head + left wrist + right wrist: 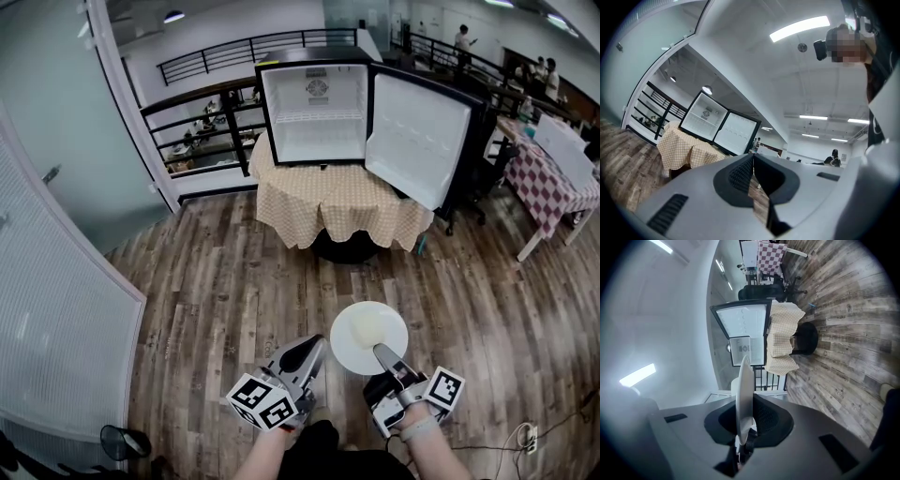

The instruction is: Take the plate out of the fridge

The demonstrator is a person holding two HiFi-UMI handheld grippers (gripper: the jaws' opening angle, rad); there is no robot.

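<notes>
White round plate [349, 351] is held clear of the open black fridge [314, 117], clamped edgewise in the right gripper [382, 354]; left gripper [313, 347] is closed on nothing.

A: Any writing you can read here?

B: None. The round emblem [317, 89] on the back wall inside the far fridge [314, 150] is too small to make out.

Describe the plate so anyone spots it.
From the open fridge on the checked-cloth table, drop to the wood floor. The plate is the round white disc held over it, its rim pinched in the right hand-held gripper; the left hand-held gripper is empty.
</notes>
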